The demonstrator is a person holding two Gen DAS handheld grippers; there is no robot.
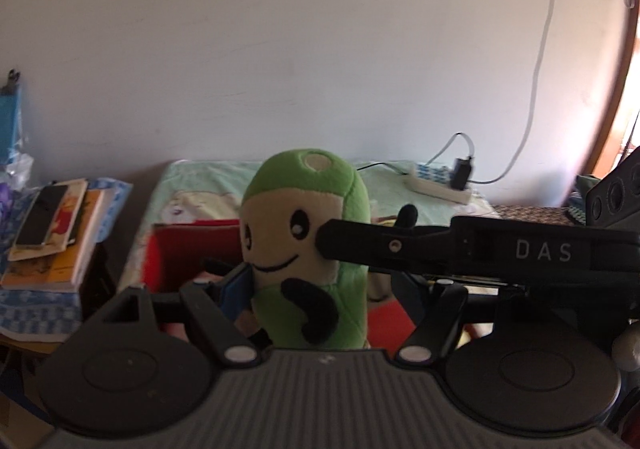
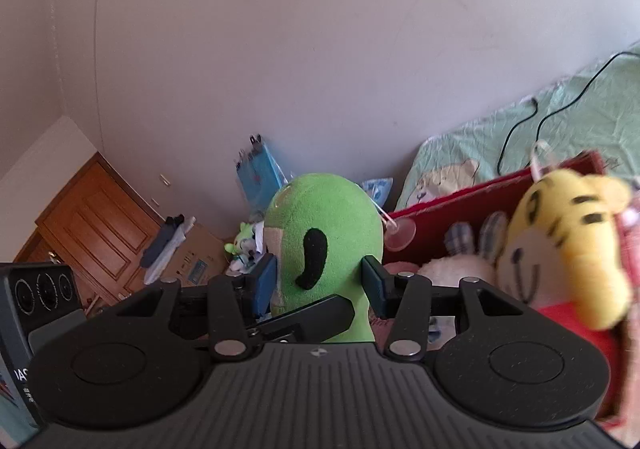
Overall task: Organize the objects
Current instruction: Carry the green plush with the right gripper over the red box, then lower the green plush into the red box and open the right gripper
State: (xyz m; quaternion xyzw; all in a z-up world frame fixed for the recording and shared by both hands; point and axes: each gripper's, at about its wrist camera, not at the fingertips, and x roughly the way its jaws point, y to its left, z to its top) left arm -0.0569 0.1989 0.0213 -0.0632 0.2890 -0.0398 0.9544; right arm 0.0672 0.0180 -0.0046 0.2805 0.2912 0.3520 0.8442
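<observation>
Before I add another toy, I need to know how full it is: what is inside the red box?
In the red box lie a yellow striped tiger plush and a white rabbit plush. The green plush and the gripper body hide its floor and near side.

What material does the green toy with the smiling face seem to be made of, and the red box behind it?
The green toy looks like soft plush fabric: a matte, fuzzy nap, stitched eyes and mouth, and black felt-like arms. The red box seems to be stiff board with a matte red covering, judging by its thin straight rim; whether the covering is cloth or paper, the blurred pictures do not show.
</observation>
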